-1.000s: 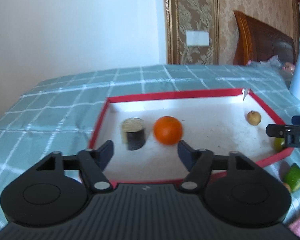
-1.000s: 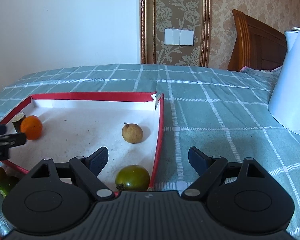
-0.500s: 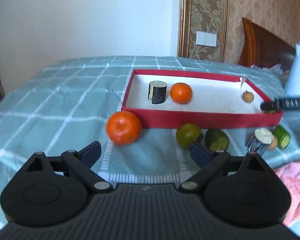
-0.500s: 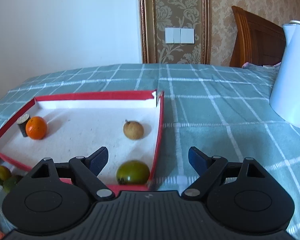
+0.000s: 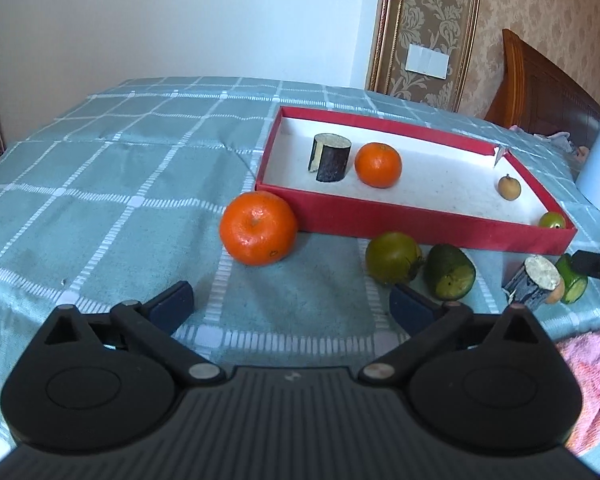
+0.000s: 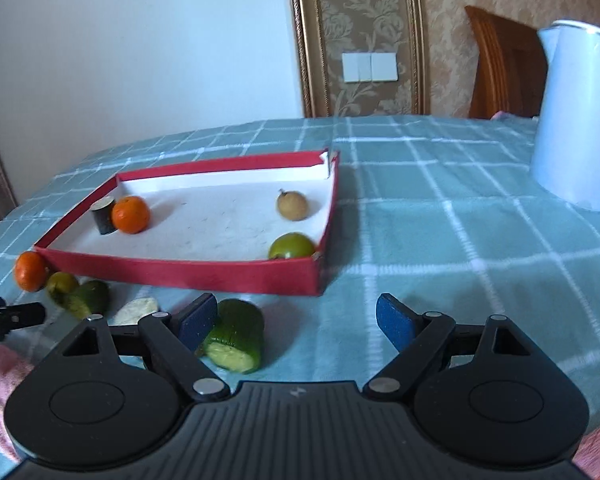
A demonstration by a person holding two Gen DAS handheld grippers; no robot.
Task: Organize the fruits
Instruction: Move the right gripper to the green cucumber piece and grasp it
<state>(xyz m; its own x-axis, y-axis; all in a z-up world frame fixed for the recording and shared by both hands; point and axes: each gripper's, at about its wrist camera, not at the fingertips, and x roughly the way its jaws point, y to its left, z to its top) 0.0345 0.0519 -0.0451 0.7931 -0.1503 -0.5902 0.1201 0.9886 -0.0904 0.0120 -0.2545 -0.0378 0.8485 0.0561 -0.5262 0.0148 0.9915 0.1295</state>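
Left wrist view: the left gripper (image 5: 291, 306) is spread wide and holds nothing, above the teal checked cloth on the surface (image 5: 100, 184). A red tray (image 5: 420, 220) with a white floor lies ahead. Inside it, near its left end, a dark cylinder piece (image 5: 331, 157) stands upright with an orange (image 5: 378, 165) just beside it; a small brown fruit (image 5: 509, 187) and a green fruit (image 5: 552, 221) sit toward its right end. Outside, a larger orange (image 5: 258, 228) rests against the tray's near left corner. Along the near wall lie a round green fruit (image 5: 393, 257), a cut cucumber piece (image 5: 450, 276), a grey-faced stub (image 5: 534, 282) and a second cucumber piece (image 5: 572, 283). A pink cloth (image 5: 592, 376) lies at the lower right.

Right wrist view: the right gripper (image 6: 296, 322) is likewise spread wide and empty. A cucumber piece (image 6: 236, 336), cut face forward, lies just beside its left finger (image 6: 198, 318); whether they touch cannot be told. The same red tray (image 6: 204, 270) sits ahead to the left, holding its four items. A white kettle (image 6: 576, 116) stands well apart toward the surface's far right edge. The tip of the left gripper (image 6: 4, 316) shows at the left border.
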